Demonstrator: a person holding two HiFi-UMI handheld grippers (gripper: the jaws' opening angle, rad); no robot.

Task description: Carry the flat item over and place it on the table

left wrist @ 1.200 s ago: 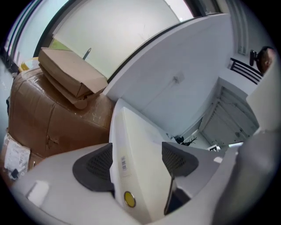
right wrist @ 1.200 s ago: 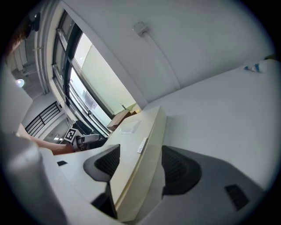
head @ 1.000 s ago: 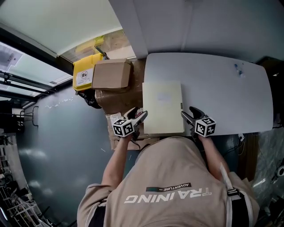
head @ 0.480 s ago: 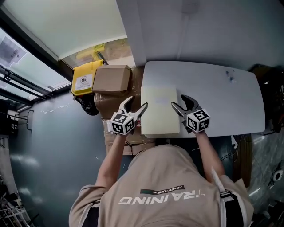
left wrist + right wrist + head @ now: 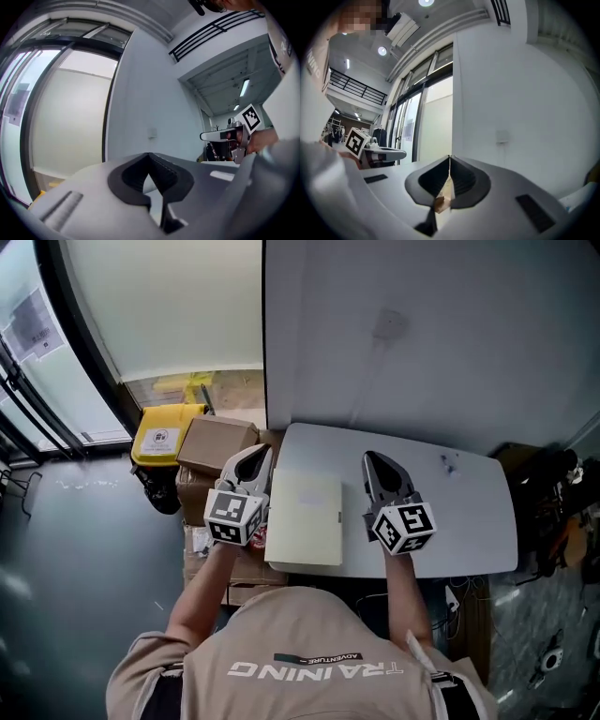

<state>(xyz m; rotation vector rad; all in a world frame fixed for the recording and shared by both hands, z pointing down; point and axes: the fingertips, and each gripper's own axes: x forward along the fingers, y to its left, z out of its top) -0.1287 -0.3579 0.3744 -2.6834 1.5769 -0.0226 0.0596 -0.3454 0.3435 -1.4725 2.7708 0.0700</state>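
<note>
Lying flat on the white surface (image 5: 459, 512), the cream flat item (image 5: 305, 529) sits at the surface's 9 o'clock end, its near edge close to the front rim. The left tongs (image 5: 251, 457) hang at the item's 9 o'clock side, out past the surface's end and over a cardboard box (image 5: 216, 444). The right tongs (image 5: 375, 460) hang at its 3 o'clock side, over the bare top. Both pairs are pressed together with nothing between them, and neither holds the item. A small bluish thing (image 5: 448, 463), too small to tell, lies toward 2 o'clock of the item. A plain grey wall (image 5: 450, 352) with a small wall plate (image 5: 389, 324) stands at the surface's 12 o'clock side. A yellow container (image 5: 161, 437) sits at the box's 9 o'clock, on a dark floor (image 5: 66, 549), by dark-framed glazing (image 5: 56, 362).
</note>
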